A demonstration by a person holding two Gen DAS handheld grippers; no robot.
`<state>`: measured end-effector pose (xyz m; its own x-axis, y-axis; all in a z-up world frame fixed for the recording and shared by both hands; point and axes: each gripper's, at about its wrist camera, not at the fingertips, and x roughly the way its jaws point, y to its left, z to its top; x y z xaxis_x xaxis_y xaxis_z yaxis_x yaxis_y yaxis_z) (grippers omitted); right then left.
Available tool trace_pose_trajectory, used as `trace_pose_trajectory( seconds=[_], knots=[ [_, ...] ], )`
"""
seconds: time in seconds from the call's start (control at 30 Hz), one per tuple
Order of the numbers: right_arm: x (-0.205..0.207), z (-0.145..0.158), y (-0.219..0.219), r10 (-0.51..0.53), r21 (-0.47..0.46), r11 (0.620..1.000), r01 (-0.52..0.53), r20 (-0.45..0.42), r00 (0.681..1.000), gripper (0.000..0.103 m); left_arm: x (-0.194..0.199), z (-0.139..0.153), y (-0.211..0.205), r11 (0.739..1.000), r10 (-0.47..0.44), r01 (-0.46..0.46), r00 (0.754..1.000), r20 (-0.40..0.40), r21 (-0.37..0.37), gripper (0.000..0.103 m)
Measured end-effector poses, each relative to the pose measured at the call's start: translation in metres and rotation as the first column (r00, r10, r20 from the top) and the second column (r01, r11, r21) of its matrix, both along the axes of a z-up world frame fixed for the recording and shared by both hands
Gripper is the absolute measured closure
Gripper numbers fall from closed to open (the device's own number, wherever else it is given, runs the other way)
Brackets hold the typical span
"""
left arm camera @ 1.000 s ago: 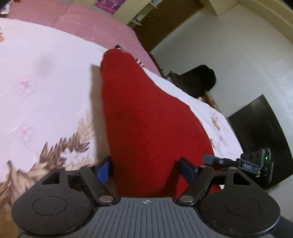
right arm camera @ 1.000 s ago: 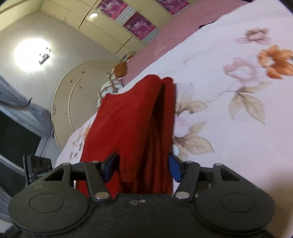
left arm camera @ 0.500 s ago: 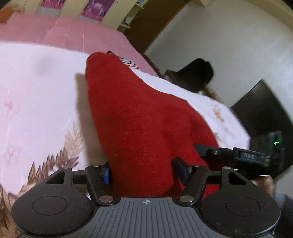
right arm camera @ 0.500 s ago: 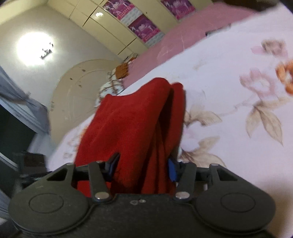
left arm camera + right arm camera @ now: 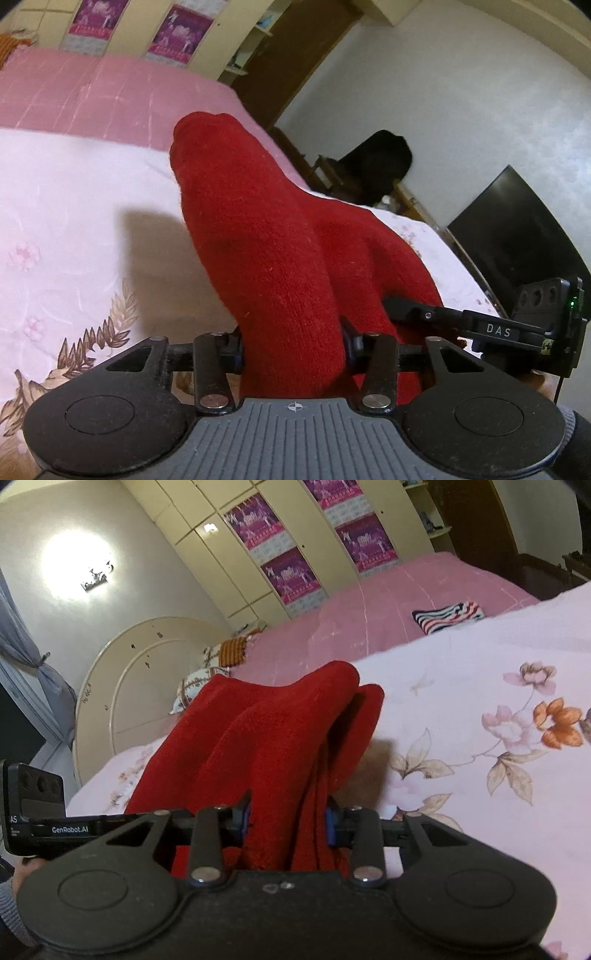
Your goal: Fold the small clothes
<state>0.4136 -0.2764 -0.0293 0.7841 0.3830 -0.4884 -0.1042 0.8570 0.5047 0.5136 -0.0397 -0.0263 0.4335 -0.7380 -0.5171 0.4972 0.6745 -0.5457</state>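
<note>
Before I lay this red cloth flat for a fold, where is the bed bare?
Bare floral sheet lies right of the red cloth, which both the right gripper and the left gripper pinch. More sheet lies left of it. The pink cover carries a striped garment and cushions.

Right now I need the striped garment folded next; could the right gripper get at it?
Probably not yet: the right gripper is shut on the red garment, though nothing blocks the striped garment.
</note>
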Motion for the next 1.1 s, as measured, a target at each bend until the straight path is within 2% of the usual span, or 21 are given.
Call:
trace_pose_trajectory(
  seconds=[0.43,0.67,0.9,1.1],
  knots=[
    [-0.04,0.048,0.041,0.048,-0.029,0.999,-0.046,0.078,0.996,0.069,-0.061,0.042,0.036,0.999,0.032,-0.032,0.998,0.051,-0.008,0.058],
    [-0.049,0.06,0.072,0.116,-0.032,0.993,-0.113,0.103,0.988,0.069,-0.109,0.062,0.077,0.996,0.09,-0.09,0.992,0.087,0.002,0.058],
    [-0.055,0.061,0.112,0.218,-0.029,0.976,-0.217,0.105,0.97,0.069,-0.146,0.056,0.122,0.985,0.169,-0.17,0.983,0.075,0.014,0.058],
    [-0.048,0.053,0.147,0.281,-0.012,0.96,-0.281,0.087,0.956,0.069,-0.161,0.043,0.159,0.974,0.219,-0.222,0.974,0.051,0.041,0.058]
  ],
)
